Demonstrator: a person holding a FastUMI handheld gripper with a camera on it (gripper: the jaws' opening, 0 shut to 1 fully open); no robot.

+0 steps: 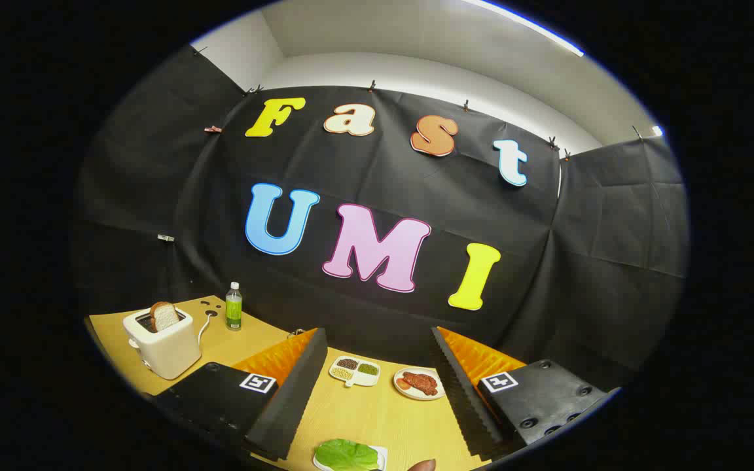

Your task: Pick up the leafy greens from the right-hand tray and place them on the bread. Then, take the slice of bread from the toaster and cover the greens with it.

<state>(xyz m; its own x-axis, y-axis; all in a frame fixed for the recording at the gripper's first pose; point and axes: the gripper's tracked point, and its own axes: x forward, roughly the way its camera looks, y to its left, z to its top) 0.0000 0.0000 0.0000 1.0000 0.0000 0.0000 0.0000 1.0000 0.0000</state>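
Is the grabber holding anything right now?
No. The gripper is open, with bare wooden table between its fingers; the green leafy lettuce lies untouched on its white tray.

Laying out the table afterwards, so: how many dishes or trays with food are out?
3: the leafy greens' tray between the open fingers, a divided dish beyond, a meat plate beside it. More may be hidden.

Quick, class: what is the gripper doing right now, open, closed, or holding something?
Gripper: open, fingers spread wide, holding nothing; the leafy greens lie on the table between them.
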